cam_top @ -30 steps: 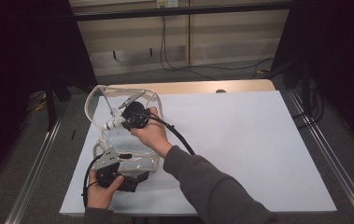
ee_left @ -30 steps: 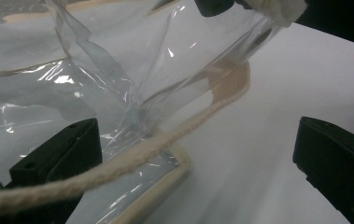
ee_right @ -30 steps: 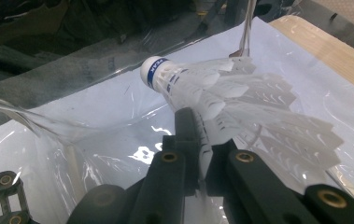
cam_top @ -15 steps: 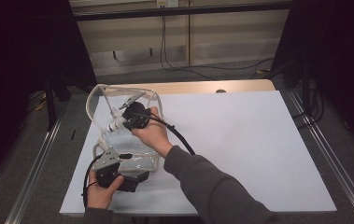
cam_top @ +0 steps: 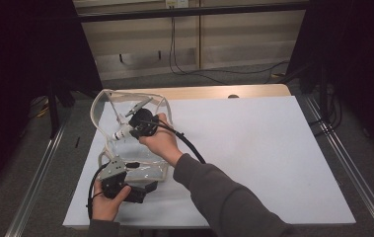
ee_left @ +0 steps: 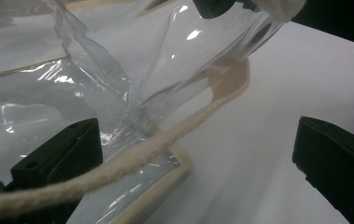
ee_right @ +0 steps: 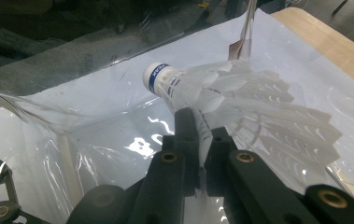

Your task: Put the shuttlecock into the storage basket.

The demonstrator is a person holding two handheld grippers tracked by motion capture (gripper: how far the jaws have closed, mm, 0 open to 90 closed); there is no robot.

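Nothing moved: one shuttlecock (ee_right: pixel 221 93) still pinched over one clear bag (cam_top: pixel 106 106).

1. Surface (cam_top: pixel 273 163): bag (cam_top: pixel 125 106) lies at its 9 o'clock side, mouth toward 12 o'clock.
2. Right tool (cam_top: pixel 134 129) over the bag's middle, shuttlecock (cam_top: pixel 122 134) at its 9 o'clock end; the shuttlecock is in the bag's mouth (ee_right: pixel 221 88).
3. Left tool (cam_top: pixel 145 190) at the bag's 6 o'clock corner, near the surface's 6 o'clock edge.
4. Bag cord (ee_left: pixel 165 140) lies between the left tool's jaws.
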